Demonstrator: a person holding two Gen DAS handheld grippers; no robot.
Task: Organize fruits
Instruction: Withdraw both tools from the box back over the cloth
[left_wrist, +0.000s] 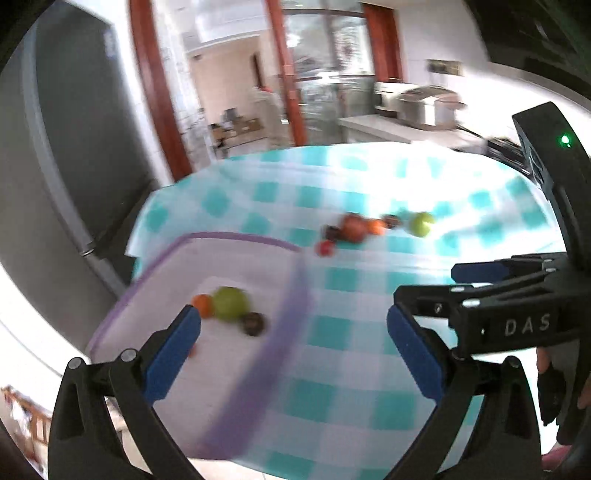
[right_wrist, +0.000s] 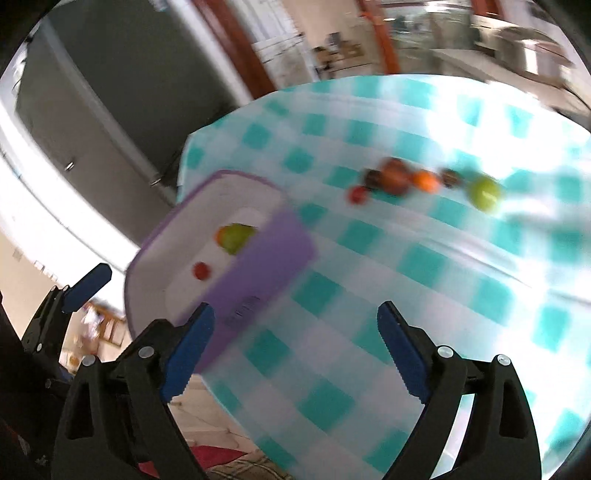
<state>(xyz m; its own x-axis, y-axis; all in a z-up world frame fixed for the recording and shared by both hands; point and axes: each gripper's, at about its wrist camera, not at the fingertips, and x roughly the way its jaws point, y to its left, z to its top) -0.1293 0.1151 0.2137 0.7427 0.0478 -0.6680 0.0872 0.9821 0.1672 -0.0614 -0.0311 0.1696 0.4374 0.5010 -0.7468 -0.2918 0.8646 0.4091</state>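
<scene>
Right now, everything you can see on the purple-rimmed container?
The container is a shallow rectangular tub, apparently plastic: white inside, purple rim and translucent purple walls, rounded corners, no lid on it. It sits upright at the near left corner of the checked tablecloth. Inside lie a green fruit, an orange fruit and a dark fruit; the right wrist view also shows a small red one. Neither gripper touches it. Motion blur hides finer detail.

Black plastic throughout, with blue ribbed pads lining the fingers (left_wrist: 173, 354) of the left gripper (left_wrist: 293, 354). Silver screw heads behind those pads. Same black frame, blue pads and silver screws on the right gripper (right_wrist: 295, 350). White "DAS" lettering (left_wrist: 526, 325) on its side, green light (left_wrist: 564, 139) above the lettering.
</scene>
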